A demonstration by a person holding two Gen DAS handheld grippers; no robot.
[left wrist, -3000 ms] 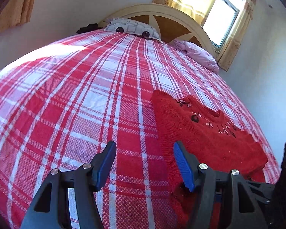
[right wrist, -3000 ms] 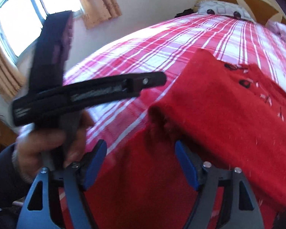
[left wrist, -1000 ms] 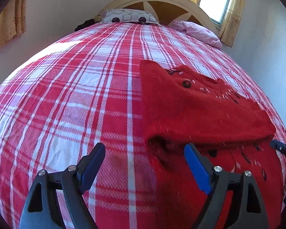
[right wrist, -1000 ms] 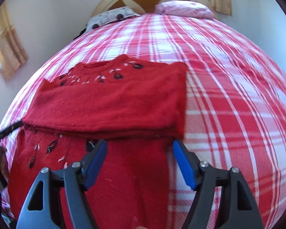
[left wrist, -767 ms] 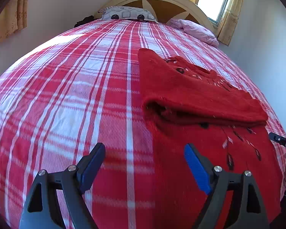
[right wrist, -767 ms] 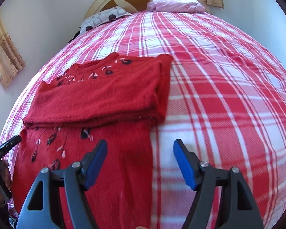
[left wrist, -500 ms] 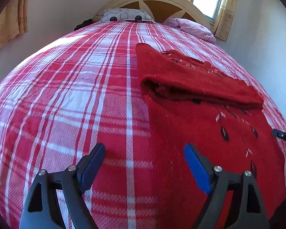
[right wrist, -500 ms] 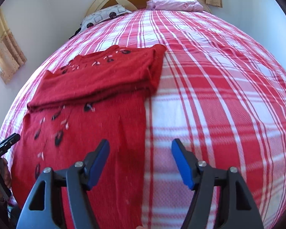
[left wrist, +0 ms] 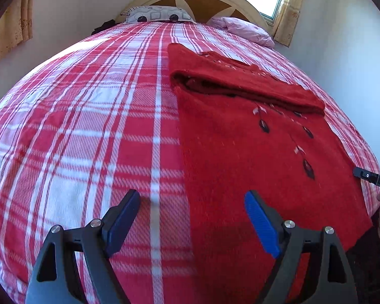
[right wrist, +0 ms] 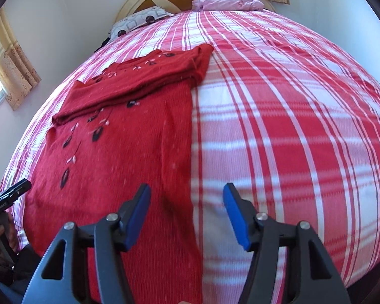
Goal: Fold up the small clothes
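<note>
The red sweater (left wrist: 253, 157) is lying on the plaid bed (left wrist: 88, 126), top part folded down, lower half awaiting folding; left gripper (left wrist: 192, 217) is hovering wide open, empty; right gripper (right wrist: 186, 212) is closing, gripping nothing.

One red sweater (left wrist: 240, 152), two pillows (left wrist: 159, 16), one plaid bed (left wrist: 88, 126), two grippers (left wrist: 192, 217).
</note>
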